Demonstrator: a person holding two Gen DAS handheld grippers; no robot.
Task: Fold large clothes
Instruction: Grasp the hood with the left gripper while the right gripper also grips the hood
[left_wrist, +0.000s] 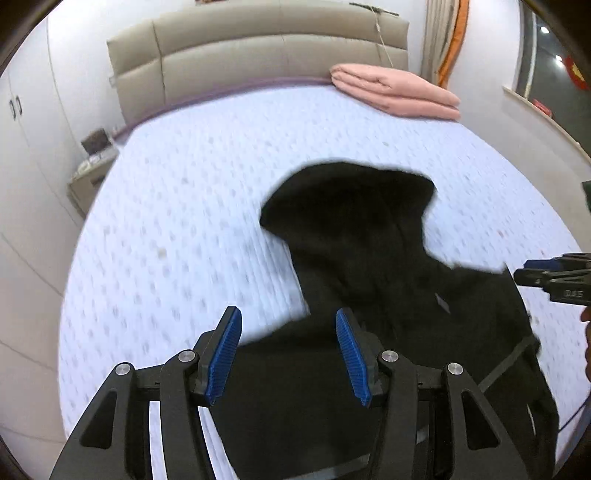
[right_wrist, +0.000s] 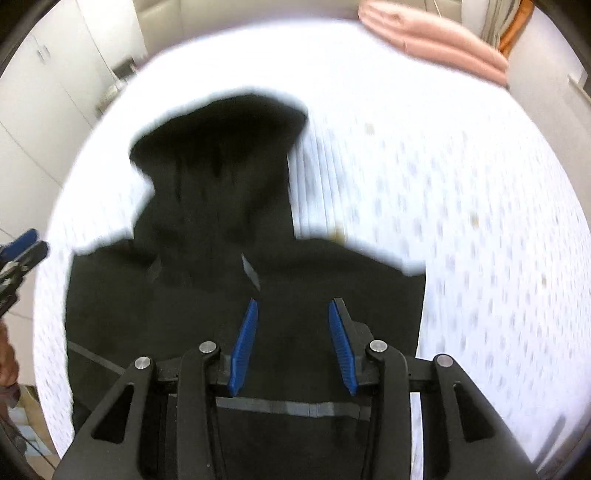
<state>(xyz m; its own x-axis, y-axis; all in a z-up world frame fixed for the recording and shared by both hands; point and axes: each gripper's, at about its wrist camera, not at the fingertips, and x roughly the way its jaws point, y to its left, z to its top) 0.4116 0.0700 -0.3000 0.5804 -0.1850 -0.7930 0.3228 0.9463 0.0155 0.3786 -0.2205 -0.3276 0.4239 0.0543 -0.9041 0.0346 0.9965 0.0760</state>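
Hoodie (right_wrist: 229, 295) sides apparently folded in, hood at 12 o'clock unfolded; left gripper (left_wrist: 288, 354) and right gripper (right_wrist: 291, 343) half-open, empty

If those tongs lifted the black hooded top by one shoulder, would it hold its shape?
Probably not. The black hooded top lies flat and creased on the bed, so it likely droops. Its hood would probably dangle. It looks thick, so perhaps fairly heavy.

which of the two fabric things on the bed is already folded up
The pink blanket, stacked in neat layers at the far corner by the headboard. The black hooded garment lies spread flat with its hood out.
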